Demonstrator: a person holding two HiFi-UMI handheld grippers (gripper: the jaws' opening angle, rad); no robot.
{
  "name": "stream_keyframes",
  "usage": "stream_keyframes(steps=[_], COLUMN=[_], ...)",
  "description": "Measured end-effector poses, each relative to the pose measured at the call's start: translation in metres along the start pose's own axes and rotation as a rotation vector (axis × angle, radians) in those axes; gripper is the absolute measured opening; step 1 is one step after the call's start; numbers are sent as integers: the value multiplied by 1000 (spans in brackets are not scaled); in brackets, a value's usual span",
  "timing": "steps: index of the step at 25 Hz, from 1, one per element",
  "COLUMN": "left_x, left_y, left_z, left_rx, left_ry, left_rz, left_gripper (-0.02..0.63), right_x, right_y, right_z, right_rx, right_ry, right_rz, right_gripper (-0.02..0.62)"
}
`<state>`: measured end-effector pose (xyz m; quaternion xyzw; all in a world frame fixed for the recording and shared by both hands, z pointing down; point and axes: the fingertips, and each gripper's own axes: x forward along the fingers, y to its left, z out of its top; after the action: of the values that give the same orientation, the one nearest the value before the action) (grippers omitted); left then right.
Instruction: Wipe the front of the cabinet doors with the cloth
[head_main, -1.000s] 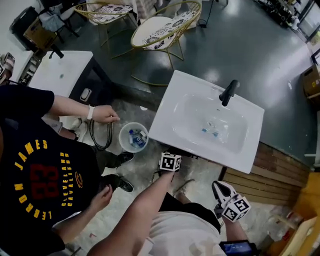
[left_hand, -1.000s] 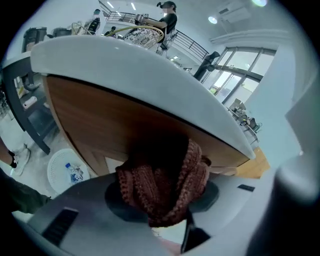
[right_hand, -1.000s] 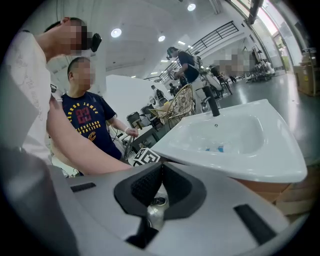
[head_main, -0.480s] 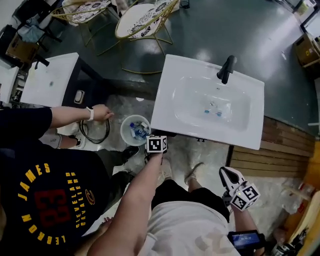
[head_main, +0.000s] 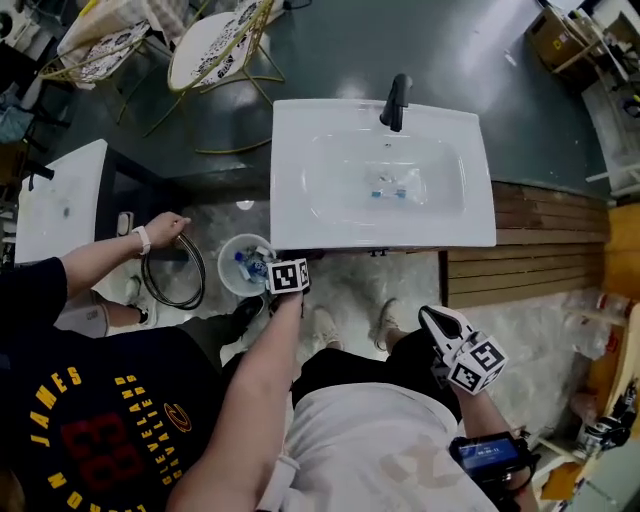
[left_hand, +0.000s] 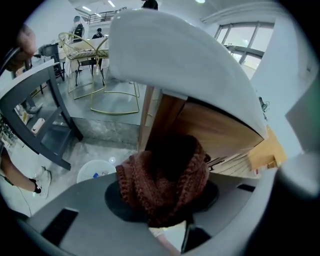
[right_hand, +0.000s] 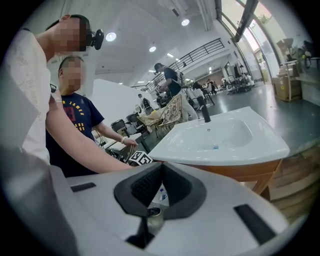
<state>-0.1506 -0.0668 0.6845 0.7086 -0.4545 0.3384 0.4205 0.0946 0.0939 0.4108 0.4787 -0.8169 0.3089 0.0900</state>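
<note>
Where the floor is seen from above, a white sink (head_main: 330, 215) is set at the far middle, with a black faucet (head_main: 396, 100) at its far edge. Under it, a wooden cabinet (left_hand: 215, 132) is seen in the left gripper view, its front just beyond the jaws. Wooden planks (head_main: 540, 250) are laid to the right of the sink. A second person (head_main: 90, 400) in a black shirt is seen at the near left, one hand held out over a coiled hose (head_main: 190, 290). A round bucket (head_main: 222, 272) is set on the floor by the sink's near left corner.

The left gripper (left_hand: 162, 165) is held beside the bucket, under the sink's near edge, and its jaws are clamped on a brown knitted cloth (left_hand: 150, 185). Whether the cloth touches the cabinet cannot be told. The right gripper (right_hand: 159, 190) is held at the near right, well apart from the sink, its jaws slightly parted with nothing between them.
</note>
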Motion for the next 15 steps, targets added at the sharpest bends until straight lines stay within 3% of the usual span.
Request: stream_keyframes(steps=[7,15], left_x=[18,37], left_y=[-1,-43], left_z=[-6,-9], left_rx=[-8,-24], left_ry=[13,-19], left_rz=[35,24], left_gripper=[161,161], right_x=[0,-1], right_y=[-7,-46], right_z=[-10,-1], right_rx=[5,-32], right_ry=[32,84], right_rz=[22,99], right_gripper=[14,14])
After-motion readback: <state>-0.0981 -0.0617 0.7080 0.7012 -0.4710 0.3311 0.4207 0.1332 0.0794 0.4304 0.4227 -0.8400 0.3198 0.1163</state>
